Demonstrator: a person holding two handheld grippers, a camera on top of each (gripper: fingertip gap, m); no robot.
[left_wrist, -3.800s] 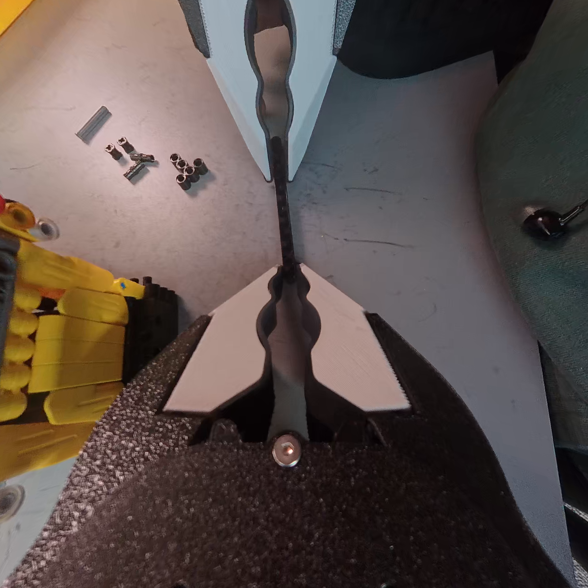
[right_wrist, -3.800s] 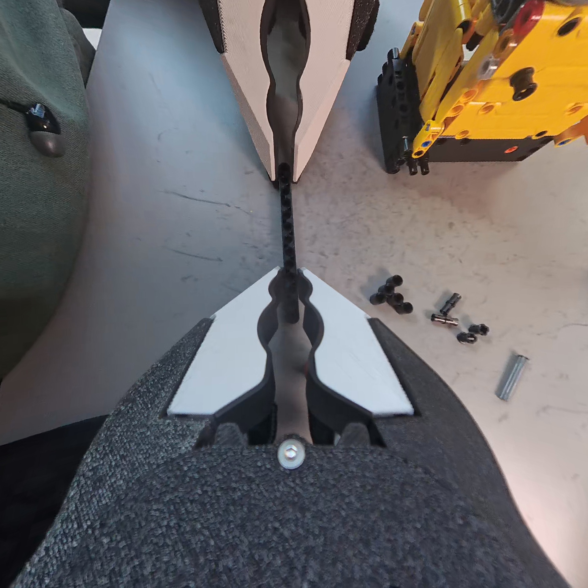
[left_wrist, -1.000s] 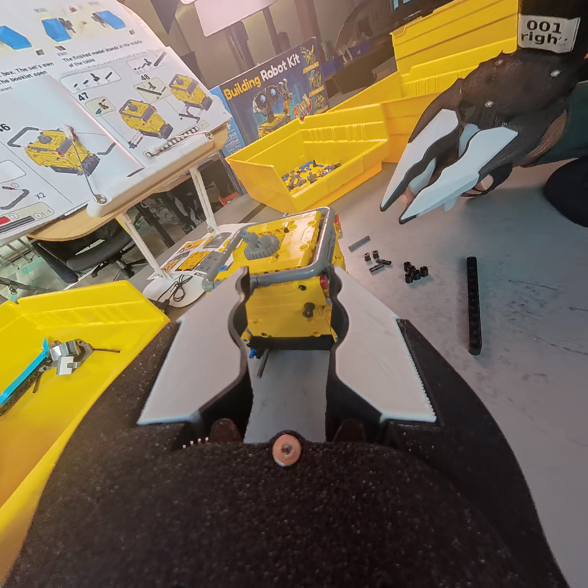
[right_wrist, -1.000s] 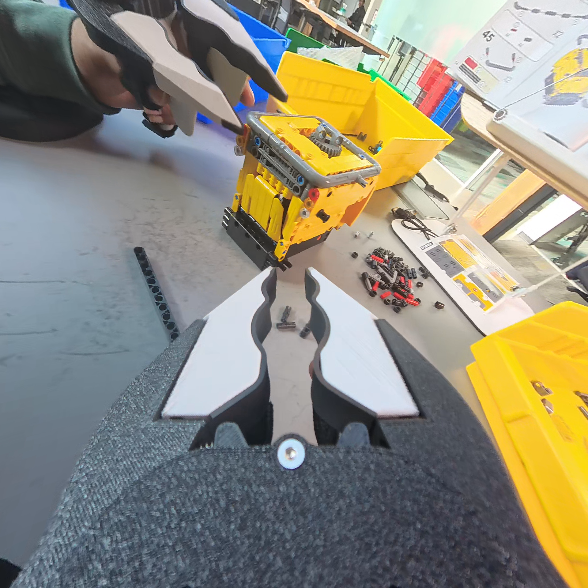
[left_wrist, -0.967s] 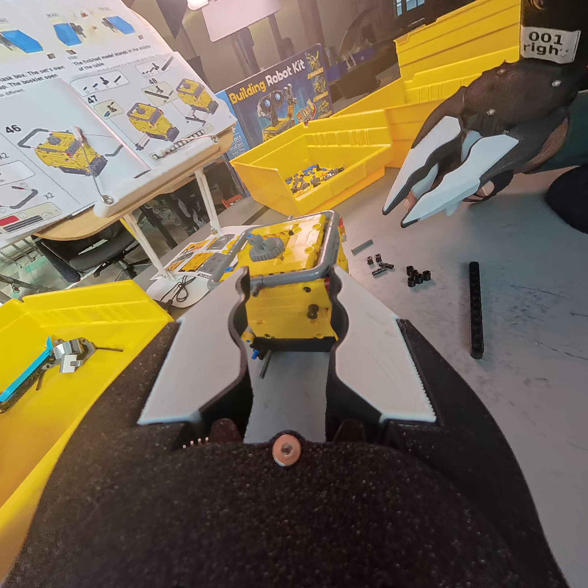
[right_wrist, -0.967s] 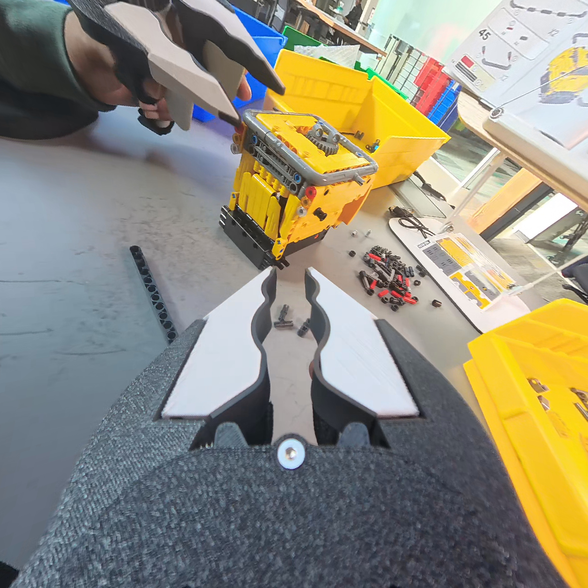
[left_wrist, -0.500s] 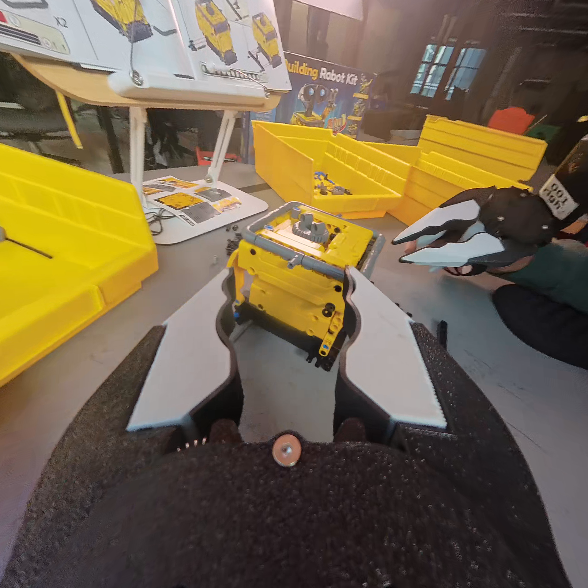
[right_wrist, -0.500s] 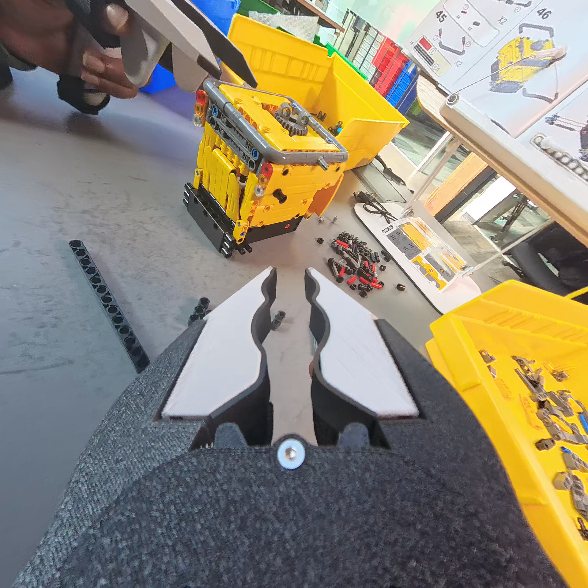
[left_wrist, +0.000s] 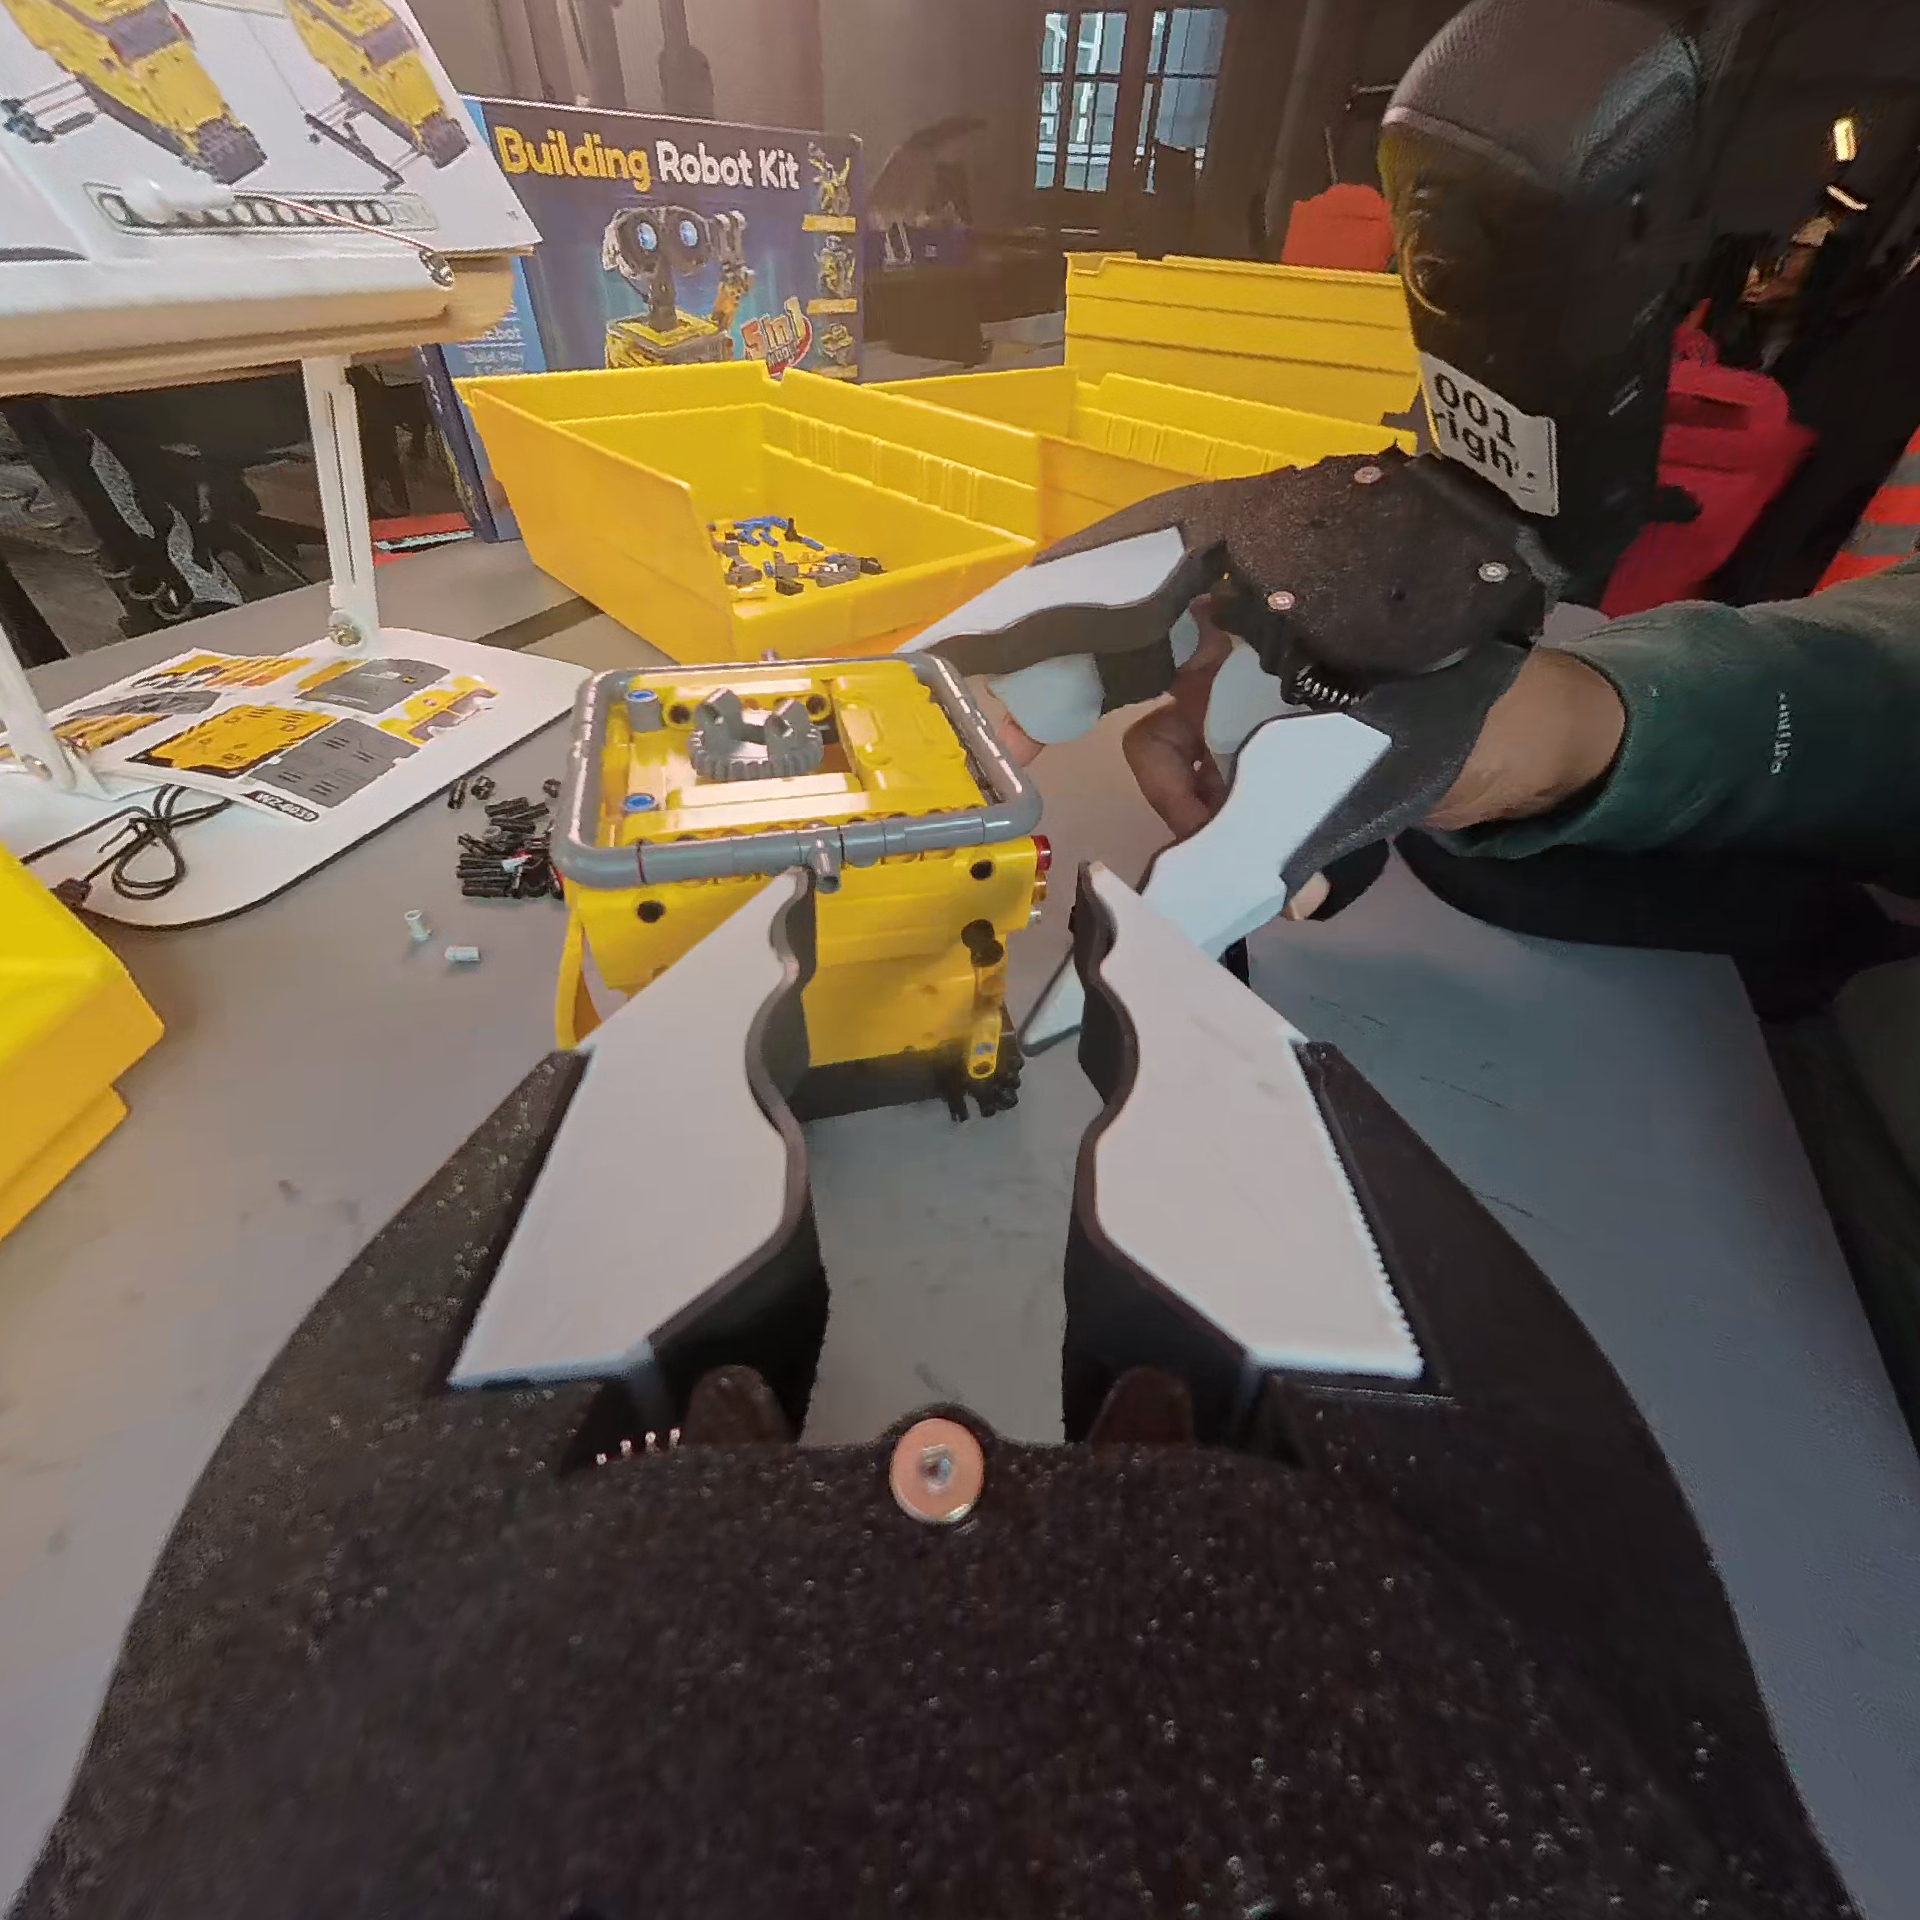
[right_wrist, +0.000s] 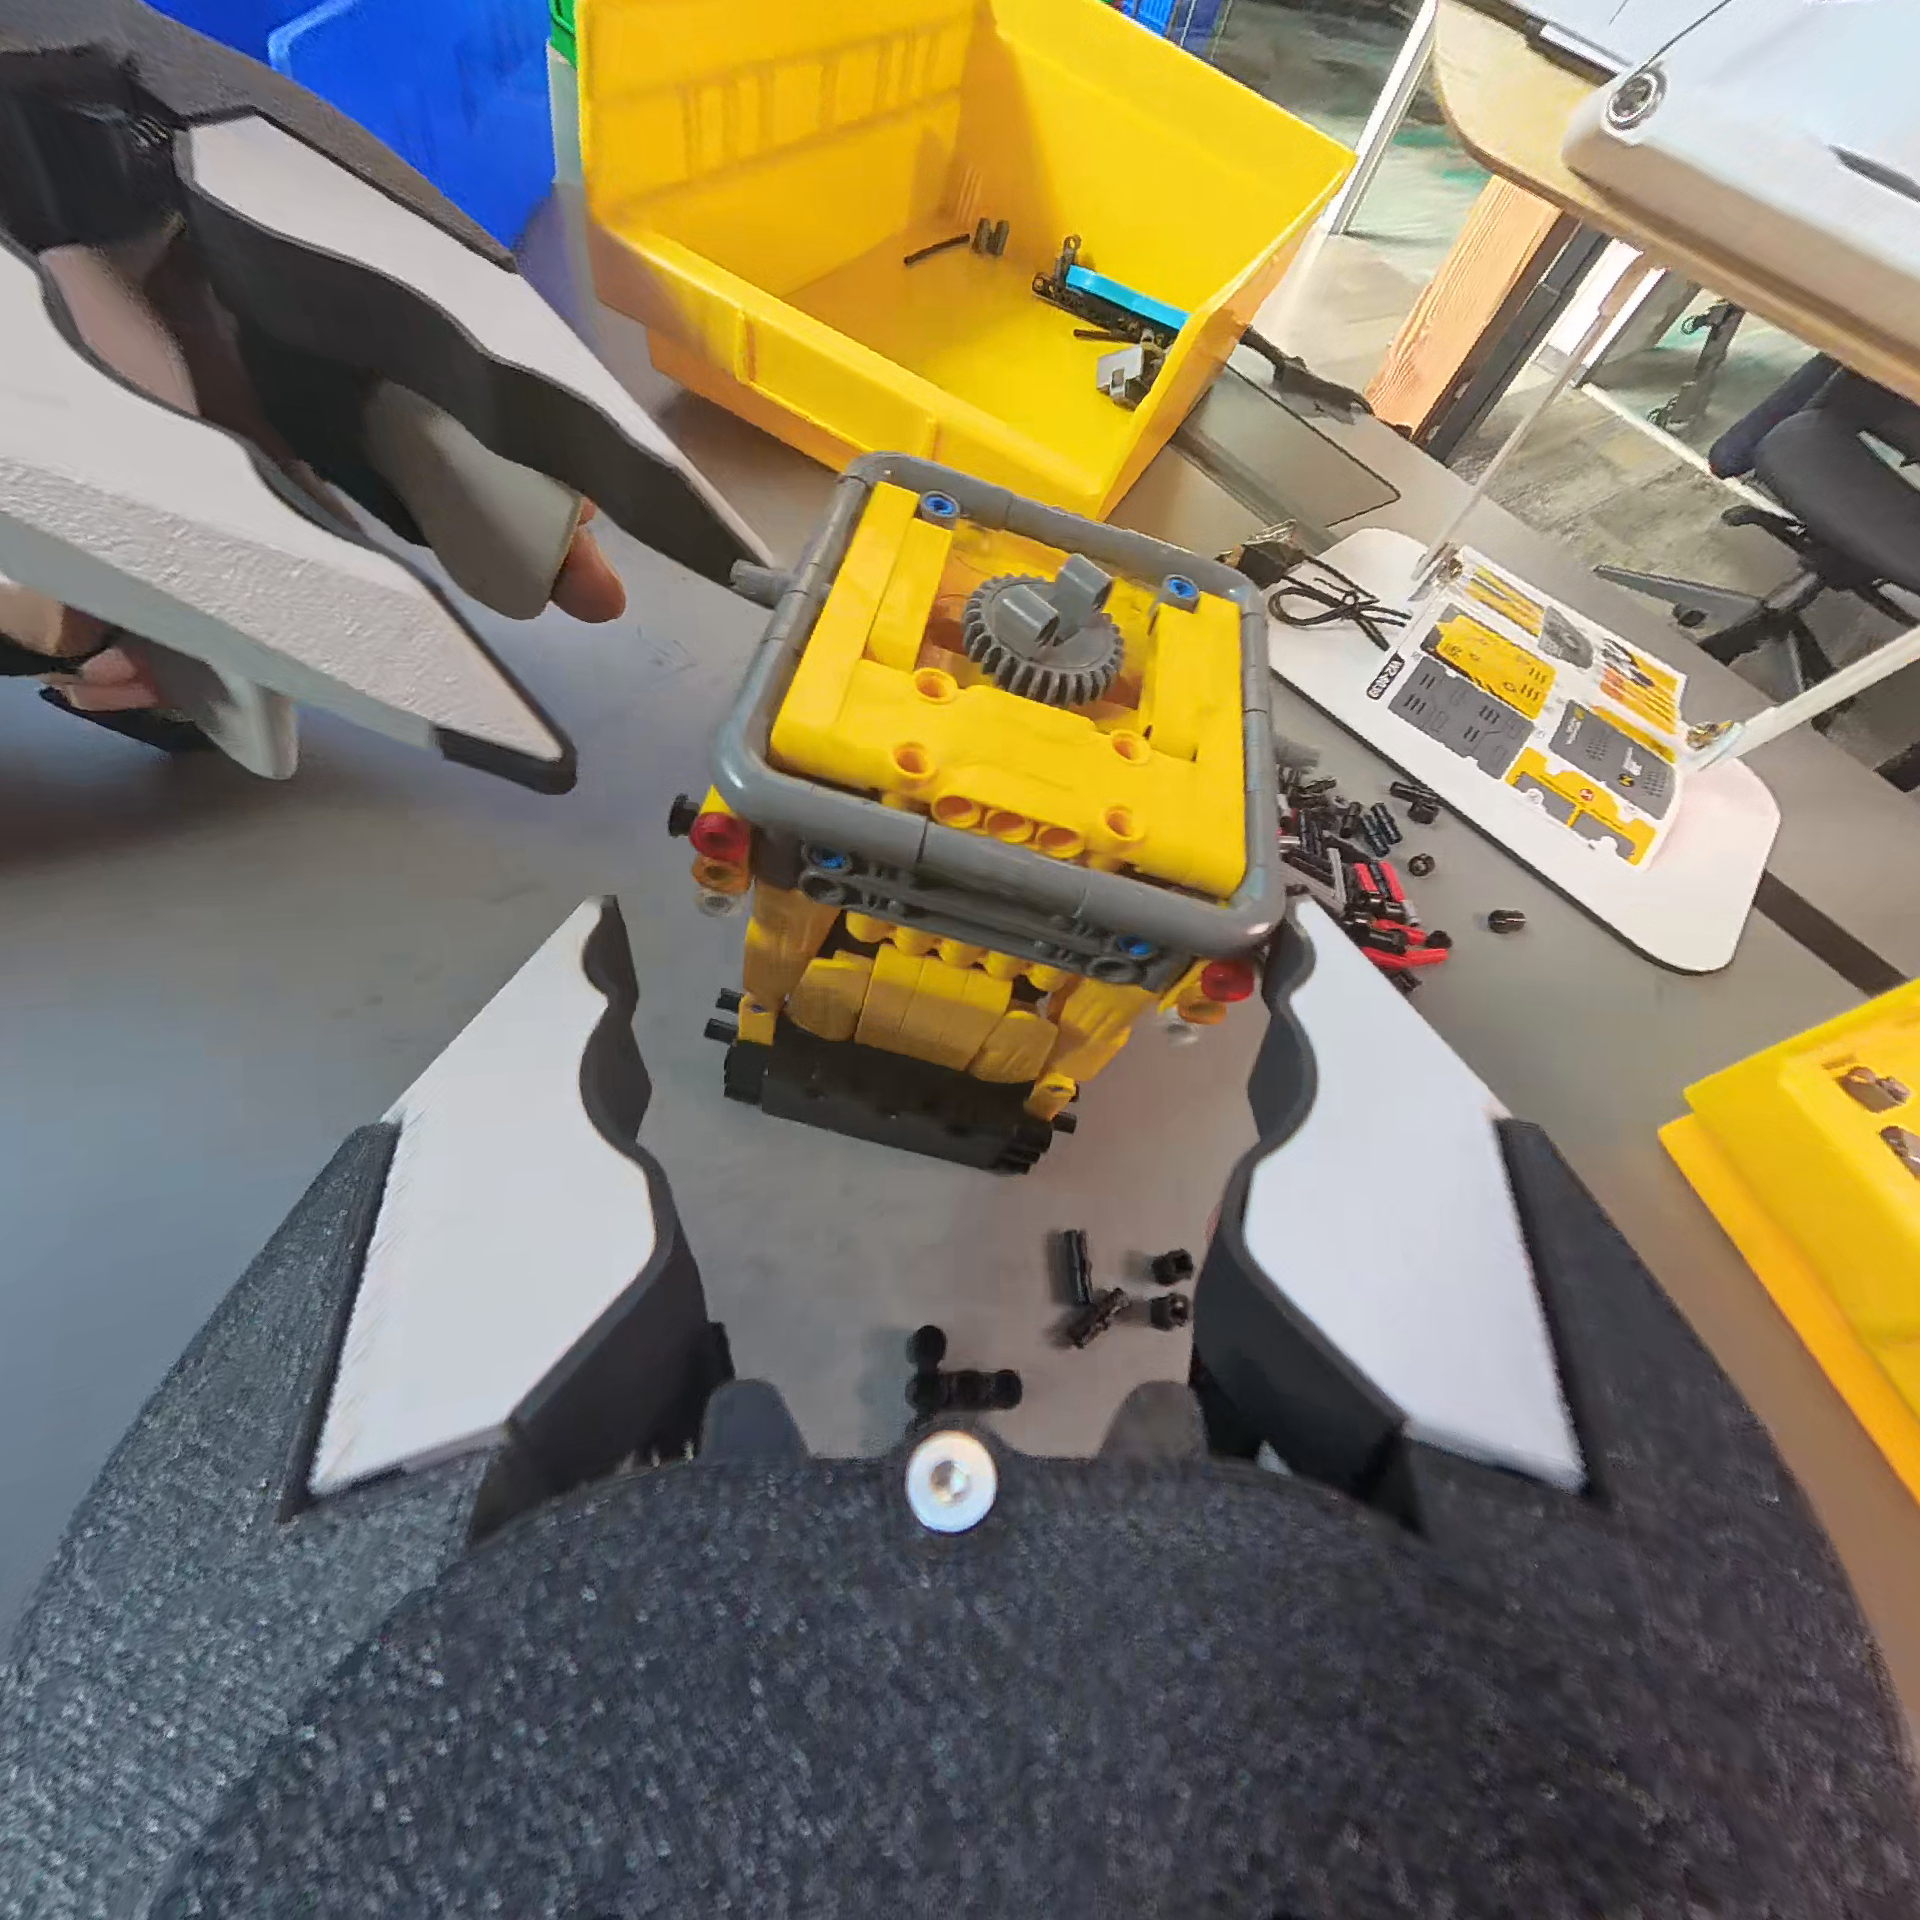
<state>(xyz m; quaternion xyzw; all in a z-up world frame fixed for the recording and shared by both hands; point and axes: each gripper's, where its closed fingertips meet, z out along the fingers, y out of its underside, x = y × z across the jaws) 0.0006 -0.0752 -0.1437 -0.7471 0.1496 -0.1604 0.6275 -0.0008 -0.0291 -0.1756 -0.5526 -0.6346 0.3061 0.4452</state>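
Currently both left gripper (left_wrist: 940, 904) and right gripper (right_wrist: 940, 925) gape empty around the yellow brick model (right_wrist: 997, 831) mid-table (left_wrist: 260, 1091); rigid but snap-fit, likely best gripped by flat sides.

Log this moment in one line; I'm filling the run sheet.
left gripper: open, empty, facing model | right gripper: open, empty, either side of model | pins: loose on table
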